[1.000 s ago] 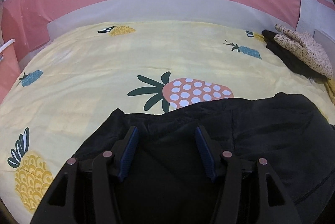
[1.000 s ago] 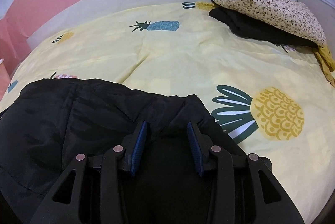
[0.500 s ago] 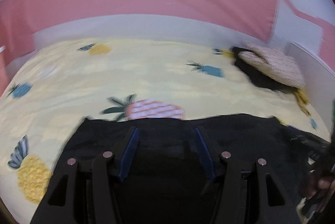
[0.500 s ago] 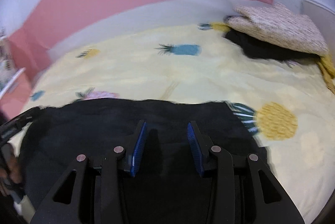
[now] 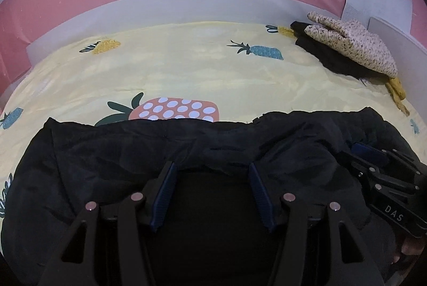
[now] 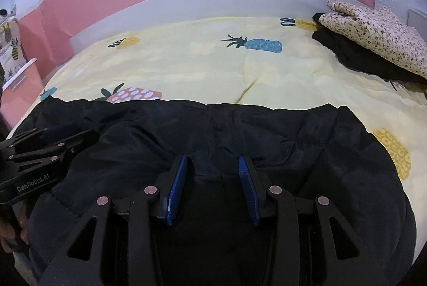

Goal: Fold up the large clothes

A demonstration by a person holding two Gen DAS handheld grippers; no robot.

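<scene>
A large black padded garment (image 5: 106, 152) lies spread across the near part of a yellow pineapple-print bed sheet (image 5: 186, 72), its far edge running nearly straight from side to side. My left gripper (image 5: 211, 165) is shut on a bunched fold of it, and dark fabric fills the gap between the blue pads. My right gripper (image 6: 212, 158) grips the same garment (image 6: 320, 141) further right. Each gripper shows in the other's view: the right one (image 5: 373, 160) at the right edge, the left one (image 6: 58, 131) at the left edge. The cloth sags slightly between them.
At the far right corner of the sheet (image 6: 186, 67), a speckled beige cloth (image 5: 352, 51) lies on a folded black one (image 5: 328, 56). A white bed rail (image 5: 160, 5) and a pink wall run behind. A pink box (image 6: 18, 83) stands left of the bed.
Both grippers swung across the bed with the garment in them. Its far edge now runs straighter and wider, and each gripper has come into the other's view.
</scene>
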